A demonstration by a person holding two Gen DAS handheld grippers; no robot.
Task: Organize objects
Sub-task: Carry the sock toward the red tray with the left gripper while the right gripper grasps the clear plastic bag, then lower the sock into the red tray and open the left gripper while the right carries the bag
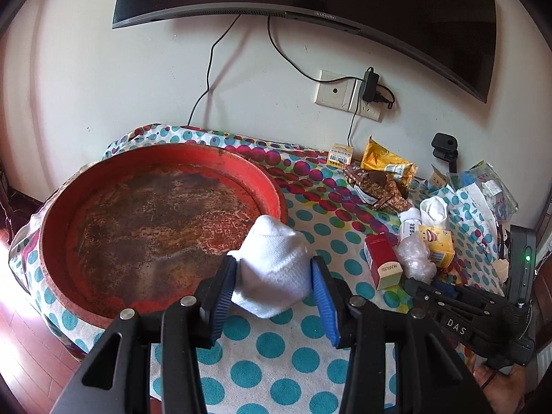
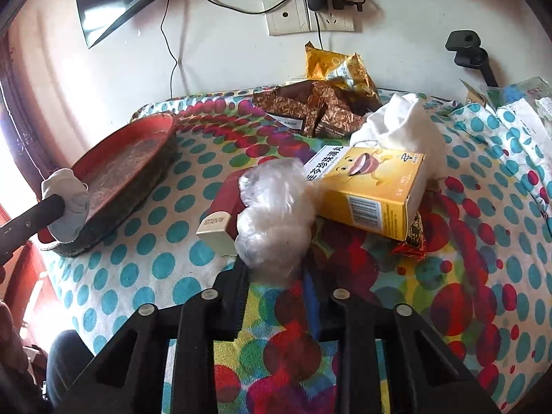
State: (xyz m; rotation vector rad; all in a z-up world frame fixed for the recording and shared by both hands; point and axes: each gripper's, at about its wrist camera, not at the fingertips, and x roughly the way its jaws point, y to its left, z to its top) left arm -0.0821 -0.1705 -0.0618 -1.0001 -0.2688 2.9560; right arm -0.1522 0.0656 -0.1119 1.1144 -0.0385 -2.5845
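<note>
The left gripper [image 1: 274,281] has its fingers [image 1: 220,288] clamped on a rolled white sock [image 1: 272,269], one blue pad pressing each flank of the bundle. The sock hangs at the near rim of the round red tray [image 1: 155,224], partly over the worn tray floor and partly over the dotted cloth [image 1: 269,376] that covers the desk. In the right wrist view the same sock [image 2: 67,203] shows at the tray's [image 2: 127,172] near edge, gripped at the end of the black left fingers [image 2: 45,208].

The right gripper [image 2: 276,276] has its fingers [image 2: 238,296] drawn together on the lower end of a crumpled clear plastic bag [image 2: 276,214]; the pads themselves are mostly hidden by the plastic, so the exact contact is hard to see. The bag lies well to the right of the tray, resting against a red box [image 2: 220,220] on its tray side and touching a yellow box [image 2: 372,193] on its far side. Behind the yellow box, further from the tray, sits a second white sock [image 2: 403,127]. Brown foil packets [image 2: 310,110] and a gold packet [image 2: 341,69] lie near the wall, right of the tray's far rim. From the left wrist view the right gripper [image 1: 419,284] reaches in from the right to the plastic bag [image 1: 414,255], beside the red box [image 1: 381,260].
</note>
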